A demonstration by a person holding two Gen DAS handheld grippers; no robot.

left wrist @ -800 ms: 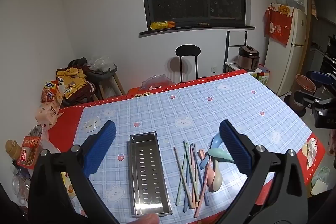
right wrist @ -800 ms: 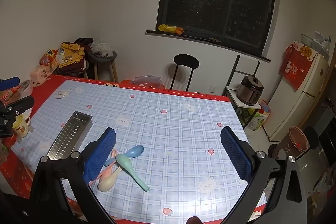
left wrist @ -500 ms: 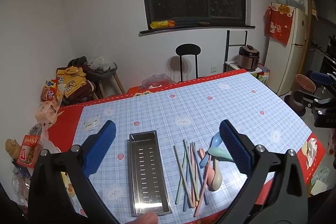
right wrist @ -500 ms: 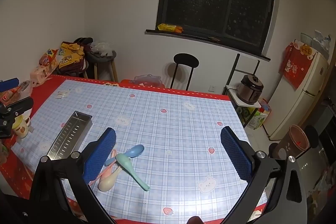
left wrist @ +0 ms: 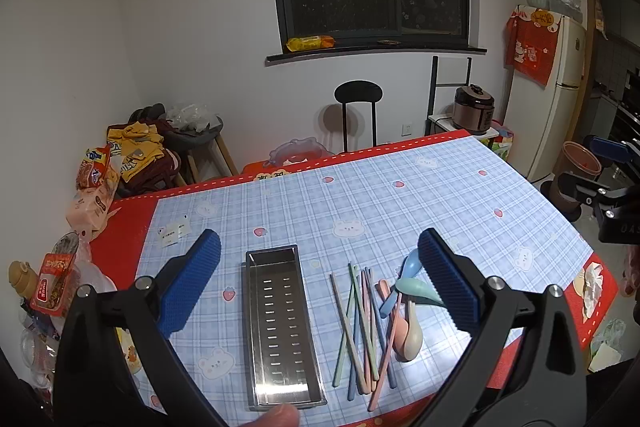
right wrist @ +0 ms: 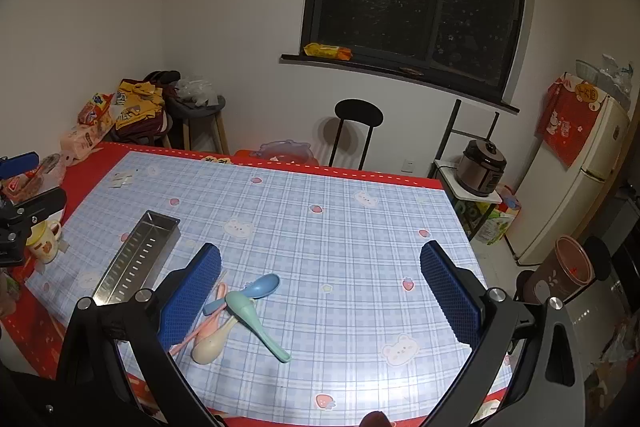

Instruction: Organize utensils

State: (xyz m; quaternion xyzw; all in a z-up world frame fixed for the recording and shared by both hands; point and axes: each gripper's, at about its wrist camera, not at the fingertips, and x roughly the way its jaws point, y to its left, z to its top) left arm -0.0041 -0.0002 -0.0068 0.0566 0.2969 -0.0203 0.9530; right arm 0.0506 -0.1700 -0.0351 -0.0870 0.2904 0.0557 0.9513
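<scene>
From the left wrist view, the left gripper (left wrist: 318, 271) hangs above the bench (left wrist: 400, 199), fingers spread wide and holding nothing. The steel tray (left wrist: 280, 327) lies between them, the chopsticks (left wrist: 362, 323) and spoons (left wrist: 408, 307) nearer the right finger.

From the right wrist view, the right gripper (right wrist: 320, 287) is equally wide and empty, spoons (right wrist: 240, 311) by its left finger. Nothing seems sorted yet; next comes lowering onto one utensil.
</scene>
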